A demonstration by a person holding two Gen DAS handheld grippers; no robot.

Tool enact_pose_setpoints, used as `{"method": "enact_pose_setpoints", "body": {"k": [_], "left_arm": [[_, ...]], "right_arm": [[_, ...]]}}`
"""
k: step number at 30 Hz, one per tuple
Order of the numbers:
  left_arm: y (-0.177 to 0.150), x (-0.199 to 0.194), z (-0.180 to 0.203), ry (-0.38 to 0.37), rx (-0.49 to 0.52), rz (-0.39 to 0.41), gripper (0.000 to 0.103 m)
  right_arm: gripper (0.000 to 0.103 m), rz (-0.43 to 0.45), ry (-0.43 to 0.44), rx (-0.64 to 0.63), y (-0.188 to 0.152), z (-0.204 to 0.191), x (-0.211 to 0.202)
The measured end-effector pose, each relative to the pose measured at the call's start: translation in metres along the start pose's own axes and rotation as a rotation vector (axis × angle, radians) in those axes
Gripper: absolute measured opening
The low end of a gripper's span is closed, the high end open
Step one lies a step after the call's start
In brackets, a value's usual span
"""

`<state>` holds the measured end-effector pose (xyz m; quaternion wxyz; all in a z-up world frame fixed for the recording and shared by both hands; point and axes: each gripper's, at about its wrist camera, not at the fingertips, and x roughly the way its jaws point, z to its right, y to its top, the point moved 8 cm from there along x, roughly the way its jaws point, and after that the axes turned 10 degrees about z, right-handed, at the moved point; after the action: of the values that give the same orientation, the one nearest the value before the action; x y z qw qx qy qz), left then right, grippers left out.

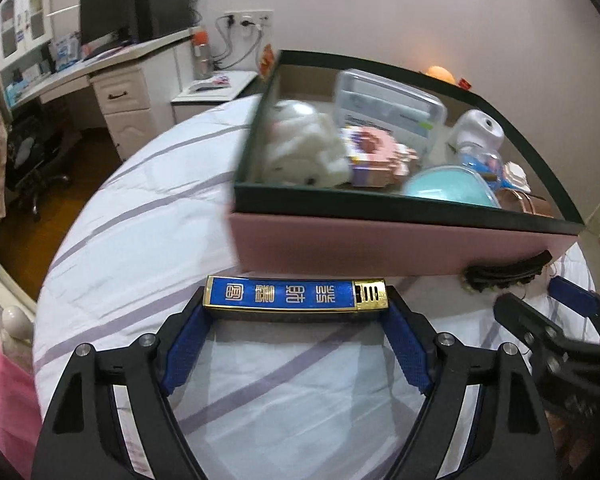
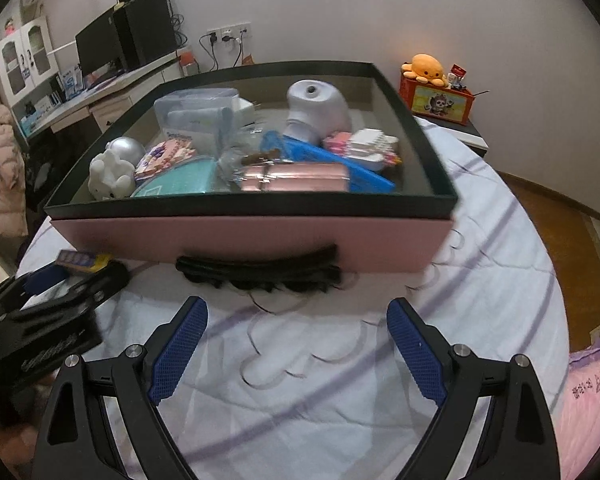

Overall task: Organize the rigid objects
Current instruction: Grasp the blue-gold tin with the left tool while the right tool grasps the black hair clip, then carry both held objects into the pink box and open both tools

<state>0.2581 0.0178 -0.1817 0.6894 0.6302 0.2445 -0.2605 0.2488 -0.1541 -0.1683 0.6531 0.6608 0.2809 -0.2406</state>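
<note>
The left gripper (image 1: 296, 312) is clasping a blue and gold lighter (image 1: 296, 295) by its two ends, the bar lying crosswise between the blue pads (image 1: 182, 354) above the striped bedsheet (image 1: 132, 220). At about three o'clock in the left wrist view the right gripper (image 1: 540, 312) is showing as a dark frame beside it.

The right gripper (image 2: 296, 312) is hanging released, its jaws standing wide with only sheet between them. At twelve o'clock from its fingertips a black hair claw clip (image 2: 260, 272) is lying on the sheet, touching the near wall of the pink box (image 2: 252, 240). At nine o'clock the left gripper (image 2: 80, 276) is showing with the lighter (image 2: 82, 261) in it.

Farther off, the box with its dark green rim is sitting on the bed, holding a white rabbit toy (image 2: 110, 176), a teal case (image 2: 180, 184), a pink case (image 2: 296, 178), a clear plastic container (image 2: 198, 114) and a white device (image 2: 318, 110). At two o'clock beyond it an orange plush octopus (image 2: 424, 68) is sitting on a red tin (image 2: 440, 102).
</note>
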Motion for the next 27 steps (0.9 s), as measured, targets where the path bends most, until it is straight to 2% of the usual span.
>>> {"method": "enact_pose_setpoints", "body": {"k": [5,8,12,14,16,21,27], "left_arm": [[-0.005,-0.004,-0.01,-0.012,-0.021,0.005,0.084],[-0.006,-0.003,-0.012,-0.02,-0.032,0.006,0.084],[-0.007,-0.004,-0.014,-0.029,-0.041,0.012,0.084],[-0.007,-0.005,-0.012,-0.032,-0.045,0.012,0.084],[-0.007,-0.006,-0.012,-0.033,-0.046,0.014,0.084],[-0.008,-0.007,-0.014,-0.034,-0.044,0.016,0.084],[-0.007,-0.013,-0.01,-0.039,-0.033,0.029,0.084]], "right_arm": [[0.093,-0.016,-0.015,-0.001,0.005,-0.018,0.015],[0.101,-0.018,-0.056,0.015,0.007,-0.02,0.022],[0.103,-0.008,-0.071,0.015,0.007,-0.024,0.026],[0.103,0.002,-0.066,0.02,0.007,-0.025,0.025],[0.098,0.012,-0.051,0.035,0.006,-0.02,0.021],[0.097,0.034,0.015,0.052,0.001,-0.018,0.007],[0.097,0.07,0.046,0.048,-0.005,-0.015,-0.018]]}}
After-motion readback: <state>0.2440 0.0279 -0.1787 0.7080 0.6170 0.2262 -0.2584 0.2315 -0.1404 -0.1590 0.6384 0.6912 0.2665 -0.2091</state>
